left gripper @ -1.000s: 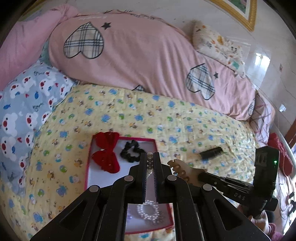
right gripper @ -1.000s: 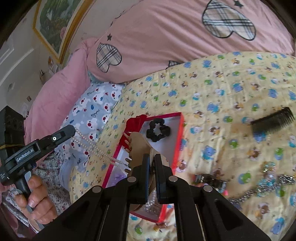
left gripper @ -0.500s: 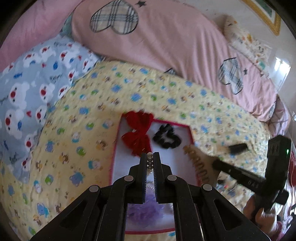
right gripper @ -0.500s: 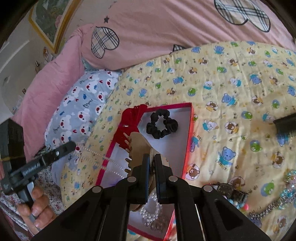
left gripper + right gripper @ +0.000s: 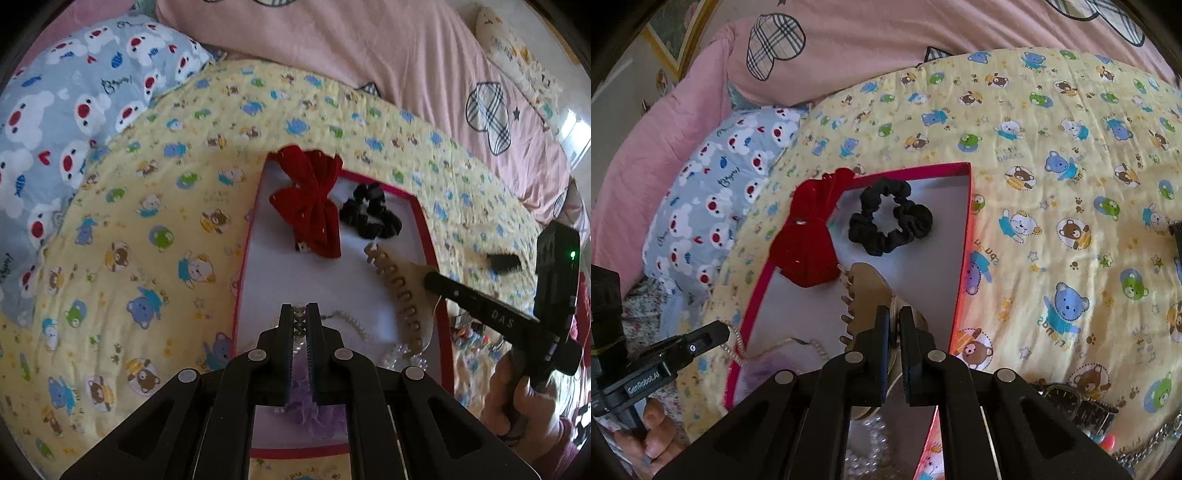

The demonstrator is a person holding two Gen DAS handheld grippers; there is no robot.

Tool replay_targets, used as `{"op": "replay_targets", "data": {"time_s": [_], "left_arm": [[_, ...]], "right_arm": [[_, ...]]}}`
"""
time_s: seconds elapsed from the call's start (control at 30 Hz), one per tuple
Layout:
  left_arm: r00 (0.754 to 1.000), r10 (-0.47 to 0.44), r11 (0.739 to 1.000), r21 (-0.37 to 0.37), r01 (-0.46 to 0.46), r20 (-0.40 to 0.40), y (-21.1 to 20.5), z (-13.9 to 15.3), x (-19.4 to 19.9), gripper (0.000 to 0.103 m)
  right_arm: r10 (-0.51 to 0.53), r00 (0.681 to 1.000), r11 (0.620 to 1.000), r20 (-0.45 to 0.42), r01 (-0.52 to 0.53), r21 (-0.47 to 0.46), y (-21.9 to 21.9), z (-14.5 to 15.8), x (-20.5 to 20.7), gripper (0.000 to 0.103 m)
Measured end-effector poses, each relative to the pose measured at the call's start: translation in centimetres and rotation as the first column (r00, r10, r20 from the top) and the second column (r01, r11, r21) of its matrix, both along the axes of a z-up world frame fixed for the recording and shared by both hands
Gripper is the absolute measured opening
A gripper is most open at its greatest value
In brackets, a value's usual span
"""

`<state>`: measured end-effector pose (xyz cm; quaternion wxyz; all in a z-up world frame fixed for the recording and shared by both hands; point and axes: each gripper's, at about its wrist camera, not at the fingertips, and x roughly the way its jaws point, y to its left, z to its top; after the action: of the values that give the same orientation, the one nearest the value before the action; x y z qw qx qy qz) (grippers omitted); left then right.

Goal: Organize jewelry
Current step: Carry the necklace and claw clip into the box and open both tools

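Note:
A shallow red box (image 5: pixel 424 221) (image 5: pixel 964 236) with a white floor lies on the yellow bear-print quilt. In it are a red bow (image 5: pixel 314 206) (image 5: pixel 809 236), a black scrunchie (image 5: pixel 369 216) (image 5: pixel 890 221), a purple flower piece (image 5: pixel 317 413) and pearl beads (image 5: pixel 868 443). My left gripper (image 5: pixel 300 314) is shut on a pearl necklace (image 5: pixel 351 323) that trails onto the box floor; it also shows at the left of the right wrist view (image 5: pixel 738 345). My right gripper (image 5: pixel 894 314) is shut on a tan claw hair clip (image 5: pixel 866 291) (image 5: pixel 400 288) low over the box.
A black comb (image 5: pixel 502 262) lies on the quilt right of the box. A wristwatch (image 5: pixel 1078 402) and a rhinestone chain (image 5: pixel 1145 443) lie at lower right. Pink duvet (image 5: pixel 369 48) and a blue bear-print pillow (image 5: pixel 74 110) border the quilt behind and left.
Both grippers have moved down and closer to the box. The necklace now rests partly on the box floor, and the clip hangs lower over the box.

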<state>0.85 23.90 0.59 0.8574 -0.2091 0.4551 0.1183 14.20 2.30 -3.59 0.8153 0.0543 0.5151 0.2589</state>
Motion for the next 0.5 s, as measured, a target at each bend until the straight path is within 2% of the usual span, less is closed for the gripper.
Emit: {"op": "replay_targets", "data": {"time_s": [0.23,0.4,0.5], "left_arm": [[0.998,-0.007,1.000,0.022,0.009,-0.065,-0.9,-2.8,2.1,0.005],[0.995,-0.008,0.999,0.034,0.011,-0.096,-1.4,-4.2,3.1,0.005],[0.995,-0.003,1.000,0.021,0.005,-0.104,-1.3,-4.6,3.4,0.006]], "right_arm": [[0.018,0.999,1.000,0.030,-0.017,-0.021,0.6,-0.3,0.1,0.005],[0.024,0.999,1.000,0.022,-0.024,-0.009,0.4,-0.4,0.4,0.005],[0.026,0.999,1.000,0.022,-0.025,-0.006,0.4,-0.4,0.3,0.010]]}}
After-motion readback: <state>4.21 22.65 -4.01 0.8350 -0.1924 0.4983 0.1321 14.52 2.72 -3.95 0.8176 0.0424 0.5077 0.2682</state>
